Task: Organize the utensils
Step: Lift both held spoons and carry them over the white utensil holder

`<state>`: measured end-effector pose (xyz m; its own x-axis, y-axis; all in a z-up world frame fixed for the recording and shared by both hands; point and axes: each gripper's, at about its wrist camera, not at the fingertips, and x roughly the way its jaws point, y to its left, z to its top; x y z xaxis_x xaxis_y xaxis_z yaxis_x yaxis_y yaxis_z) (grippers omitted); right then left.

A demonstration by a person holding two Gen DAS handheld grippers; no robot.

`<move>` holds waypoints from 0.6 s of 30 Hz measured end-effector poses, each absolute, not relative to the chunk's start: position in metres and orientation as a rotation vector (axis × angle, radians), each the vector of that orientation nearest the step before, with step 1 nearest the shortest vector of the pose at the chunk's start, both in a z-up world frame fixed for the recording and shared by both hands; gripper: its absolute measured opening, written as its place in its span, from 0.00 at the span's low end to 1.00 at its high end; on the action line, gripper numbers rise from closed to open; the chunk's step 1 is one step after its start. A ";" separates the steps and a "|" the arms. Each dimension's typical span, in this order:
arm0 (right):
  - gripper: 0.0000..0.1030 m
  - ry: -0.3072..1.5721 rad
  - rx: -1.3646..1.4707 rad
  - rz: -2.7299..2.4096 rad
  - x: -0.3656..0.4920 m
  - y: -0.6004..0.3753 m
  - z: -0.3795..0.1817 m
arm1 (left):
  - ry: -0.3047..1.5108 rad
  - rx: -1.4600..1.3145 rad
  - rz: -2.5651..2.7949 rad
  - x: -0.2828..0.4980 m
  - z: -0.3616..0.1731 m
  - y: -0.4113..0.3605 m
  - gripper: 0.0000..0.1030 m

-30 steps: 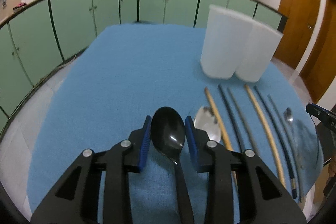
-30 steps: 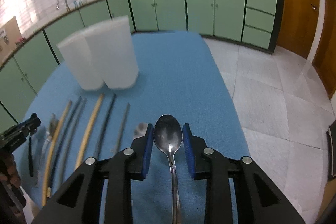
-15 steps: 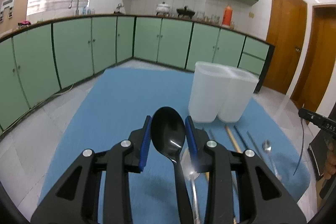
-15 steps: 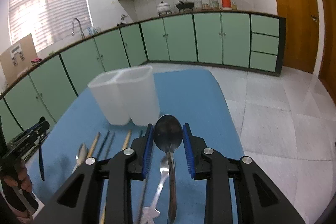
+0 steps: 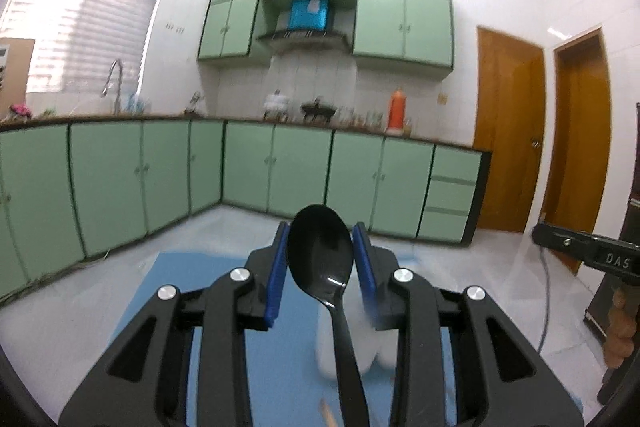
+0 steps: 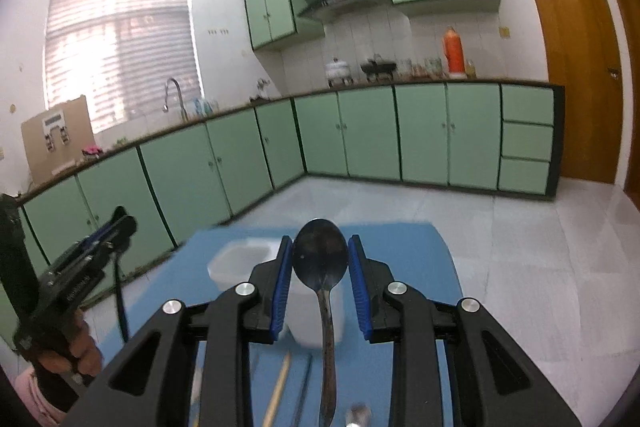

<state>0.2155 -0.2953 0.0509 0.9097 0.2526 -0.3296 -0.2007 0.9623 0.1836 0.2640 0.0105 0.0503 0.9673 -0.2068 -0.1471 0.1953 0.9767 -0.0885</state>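
**Two spoons lifted, none binned so far**

Above the blue mat (image 6: 404, 239), both grippers are carrying a spoon each. The left gripper (image 5: 320, 259) is clamping a black spoon (image 5: 320, 251) by the bowl edges between its blue pads (image 5: 277, 275), handle trailing back toward the camera. The right gripper (image 6: 320, 267) is gripping a metal spoon (image 6: 320, 259) the same way, bowl up, handle running down between the fingers. Both are tilting up well clear of the mat, cameras looking at the green cabinets (image 6: 360, 135).

Progress, judging from these views: early. The white containers (image 6: 244, 263) are sitting on the mat just below and ahead of the right gripper, and are showing blurred behind the black spoon in the left view. The open top that is visible looks empty; the other is hidden behind the fingers. Drop-off is not yet done for either spoon.

Counts: two spoons in grip, one black, one metal. Two white containers side by side. On the mat near the bottom edge, one tan chopstick (image 6: 280, 387), one dark stick (image 6: 304, 391) beside it, and a blurred metal piece (image 6: 358, 413), probably another utensil. More may be lying out of view, so several pieces appear to be waiting.
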 end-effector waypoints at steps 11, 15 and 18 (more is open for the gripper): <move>0.27 0.223 0.163 0.237 0.295 -0.272 0.090 | 0.045 -0.090 -0.252 0.346 0.067 -0.025 0.30; 0.27 0.220 0.183 0.239 0.321 -0.270 0.077 | 0.071 -0.089 -0.254 0.373 0.049 -0.030 0.30; 0.27 0.238 0.191 0.249 0.336 -0.268 0.060 | 0.090 -0.095 -0.254 0.384 0.032 -0.027 0.30</move>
